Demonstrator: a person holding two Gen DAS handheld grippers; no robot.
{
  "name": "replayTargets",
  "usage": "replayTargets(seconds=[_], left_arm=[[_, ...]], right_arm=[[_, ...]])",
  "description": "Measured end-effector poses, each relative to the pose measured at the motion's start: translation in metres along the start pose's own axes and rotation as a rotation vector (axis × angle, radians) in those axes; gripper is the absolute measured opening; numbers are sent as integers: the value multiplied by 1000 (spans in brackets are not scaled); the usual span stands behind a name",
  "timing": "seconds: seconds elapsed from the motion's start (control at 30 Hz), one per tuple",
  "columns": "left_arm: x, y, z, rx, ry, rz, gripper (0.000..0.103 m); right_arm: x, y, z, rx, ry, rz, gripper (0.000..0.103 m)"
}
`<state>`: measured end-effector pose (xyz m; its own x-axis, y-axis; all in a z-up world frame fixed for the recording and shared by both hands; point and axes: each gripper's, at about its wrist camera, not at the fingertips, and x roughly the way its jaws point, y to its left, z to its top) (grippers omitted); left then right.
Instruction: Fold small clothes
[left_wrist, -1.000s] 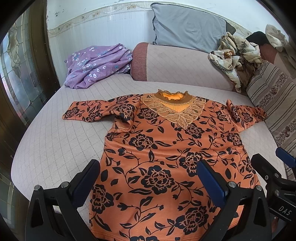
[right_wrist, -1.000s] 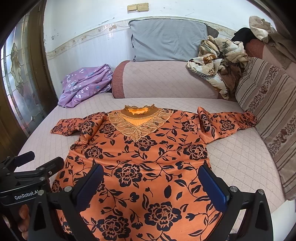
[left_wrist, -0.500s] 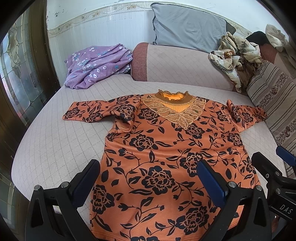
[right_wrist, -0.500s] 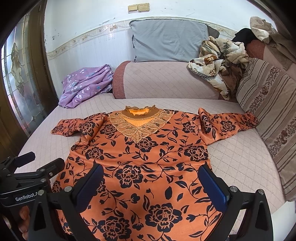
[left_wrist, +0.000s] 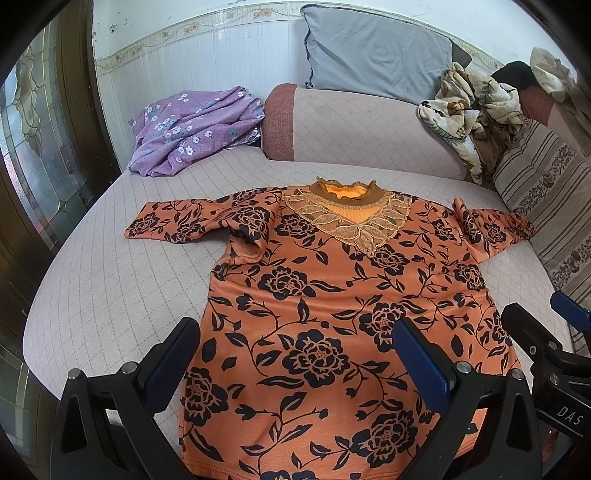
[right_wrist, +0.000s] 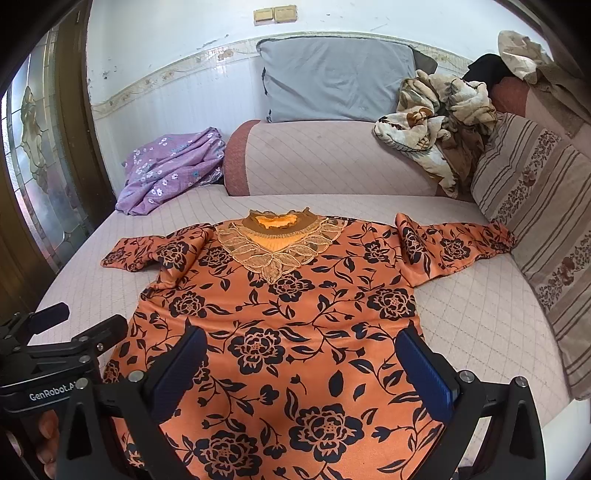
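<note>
Orange floral top (left_wrist: 332, 314) lies flat (sleeves spread) on quilted bed (left_wrist: 110, 288)

L gripper (left_wrist: 295, 347) open; R gripper (right_wrist: 303, 354) open

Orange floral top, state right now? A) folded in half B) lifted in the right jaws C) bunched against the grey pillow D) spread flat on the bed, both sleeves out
D: the orange floral top lies spread flat on the bed, sleeves out to both sides, both grippers open and holding nothing.

Quilted pinkish bed (left_wrist: 110, 280), orange floral top (left_wrist: 332, 314) spread flat, crumpled purple floral cloth (left_wrist: 192, 125) at far corner
</note>
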<state>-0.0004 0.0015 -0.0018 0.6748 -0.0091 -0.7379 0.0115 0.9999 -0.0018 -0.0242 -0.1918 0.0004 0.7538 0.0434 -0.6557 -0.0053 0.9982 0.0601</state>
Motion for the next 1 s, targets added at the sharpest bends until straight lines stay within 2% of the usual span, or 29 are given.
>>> replayTargets(seconds=[0.4, 0.53, 0.67, 0.8, 0.93, 1.0], left_arm=[[12, 8, -2, -21, 28, -6, 103], [40, 45, -2, -107, 83, 16, 103], [77, 105, -3, -245, 145, 72, 103], [111, 159, -4, -341, 186, 181, 103], [137, 207, 1, -429, 176, 301, 103], [144, 219, 5, -448, 151, 338, 103]], right_arm=[[7, -3, -4, 2, 22, 11, 103], [20, -25, -11, 65, 69, 99, 103], [34, -80, -15, 199, 83, 152, 103], [62, -170, -8, 401, 90, 138, 103], [95, -262, 8, 605, 62, 119, 102], [114, -306, 18, 688, 38, 75, 102]])
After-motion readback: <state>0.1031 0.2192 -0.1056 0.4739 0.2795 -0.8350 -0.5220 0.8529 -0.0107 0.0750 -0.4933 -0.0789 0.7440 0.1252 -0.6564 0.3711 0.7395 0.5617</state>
